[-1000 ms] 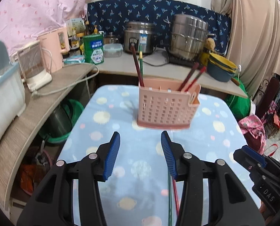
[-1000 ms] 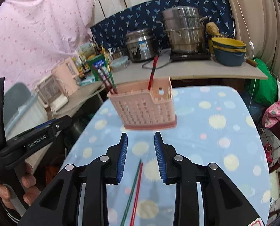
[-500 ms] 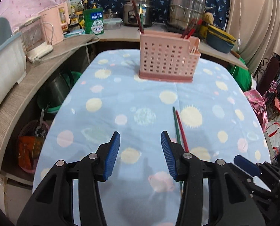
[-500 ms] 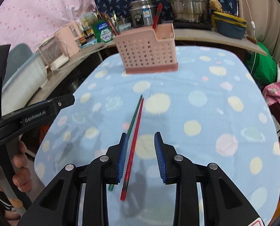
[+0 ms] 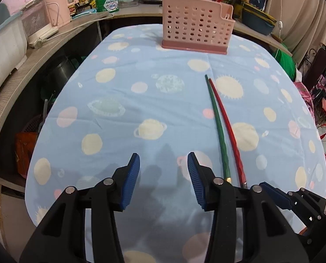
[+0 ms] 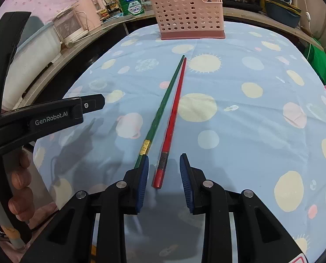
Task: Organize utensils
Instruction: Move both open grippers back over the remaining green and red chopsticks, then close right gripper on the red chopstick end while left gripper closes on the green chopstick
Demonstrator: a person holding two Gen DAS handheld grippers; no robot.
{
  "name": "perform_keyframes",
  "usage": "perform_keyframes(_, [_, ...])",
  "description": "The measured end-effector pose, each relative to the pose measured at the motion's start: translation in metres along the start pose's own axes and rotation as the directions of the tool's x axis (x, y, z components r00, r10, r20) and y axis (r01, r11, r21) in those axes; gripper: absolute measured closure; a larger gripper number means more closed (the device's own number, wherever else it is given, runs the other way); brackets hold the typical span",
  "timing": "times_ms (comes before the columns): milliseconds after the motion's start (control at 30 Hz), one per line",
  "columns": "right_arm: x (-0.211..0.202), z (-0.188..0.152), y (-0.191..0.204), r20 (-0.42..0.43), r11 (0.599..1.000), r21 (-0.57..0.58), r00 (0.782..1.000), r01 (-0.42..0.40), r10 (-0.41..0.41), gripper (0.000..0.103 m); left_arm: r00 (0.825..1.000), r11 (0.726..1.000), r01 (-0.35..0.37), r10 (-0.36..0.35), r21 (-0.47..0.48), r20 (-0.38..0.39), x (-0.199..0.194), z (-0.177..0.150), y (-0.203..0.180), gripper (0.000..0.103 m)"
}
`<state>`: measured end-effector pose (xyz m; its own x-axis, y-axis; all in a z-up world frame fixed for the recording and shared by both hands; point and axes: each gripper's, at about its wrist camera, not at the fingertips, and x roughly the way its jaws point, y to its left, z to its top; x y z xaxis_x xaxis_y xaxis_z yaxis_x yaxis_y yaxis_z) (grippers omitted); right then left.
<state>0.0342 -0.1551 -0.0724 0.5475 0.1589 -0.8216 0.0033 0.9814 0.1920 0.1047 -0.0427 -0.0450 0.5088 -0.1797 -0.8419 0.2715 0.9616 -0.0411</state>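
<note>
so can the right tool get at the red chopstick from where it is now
Probably yes. The right tool is open, and the butt end of the red chopstick already lies between its fingers on the cloth. The green chopstick sits close beside it, under the left finger, so it might get caught too.

perforated plastic basket (image 5: 194,23), matt cloth tablecover (image 5: 141,87)

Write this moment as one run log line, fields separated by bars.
left hand-held gripper open, empty | right hand-held gripper open around red chopstick end | green chopstick beside | holder far
</note>
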Motion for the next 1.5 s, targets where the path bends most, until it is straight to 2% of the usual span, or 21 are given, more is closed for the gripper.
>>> perform_keyframes(300, [0.008, -0.004, 0.0, -0.016, 1.0, -0.005, 1.0, 0.017, -0.017, 0.079, 0.999, 1.0, 0.011, -0.011, 0.013, -0.043, 0.008, -0.013, -0.004, 0.059])
perform_keyframes(433, [0.01, -0.004, -0.002, -0.014, 0.999, 0.0, 0.999, 0.032, -0.032, 0.088, 0.999, 1.0, 0.013, -0.012, 0.025, -0.037, 0.008, -0.015, -0.008, 0.048])
perform_keyframes(500, [0.01, -0.004, -0.004, -0.012, 0.999, 0.011, 0.999, 0.042, -0.041, 0.094, 0.999, 0.999, 0.016, -0.015, 0.035, -0.037, 0.008, -0.015, -0.011, 0.047])
perform_keyframes(667, [0.008, -0.005, -0.013, -0.001, 0.998, 0.05, 0.999, 0.045, -0.045, 0.096, 0.998, 0.998, 0.03, -0.027, 0.051, -0.052, 0.011, -0.018, -0.018, 0.046])
perform_keyframes(767, [0.005, -0.006, -0.021, 0.01, 0.995, 0.082, 0.999, 0.052, -0.053, 0.096, 0.998, 0.997, 0.038, -0.035, 0.061, -0.056, 0.011, -0.02, -0.023, 0.037])
perform_keyframes(1133, [-0.002, -0.009, -0.039, 0.025, 0.988, 0.138, 0.997, 0.063, -0.067, 0.096, 0.995, 0.991, 0.071, -0.062, 0.113, -0.082, 0.016, -0.026, -0.046, 0.036])
perform_keyframes(1400, [-0.002, -0.011, -0.043, 0.022, 0.987, 0.152, 0.998, 0.053, -0.057, 0.096, 0.991, 0.99, 0.088, -0.075, 0.113, -0.109, 0.026, -0.029, -0.054, 0.036])
perform_keyframes(1500, [-0.002, -0.011, -0.043, 0.022, 0.987, 0.152, 0.998, 0.052, -0.056, 0.096, 0.992, 0.991, 0.081, -0.07, 0.11, -0.105, 0.026, -0.029, -0.053, 0.039])
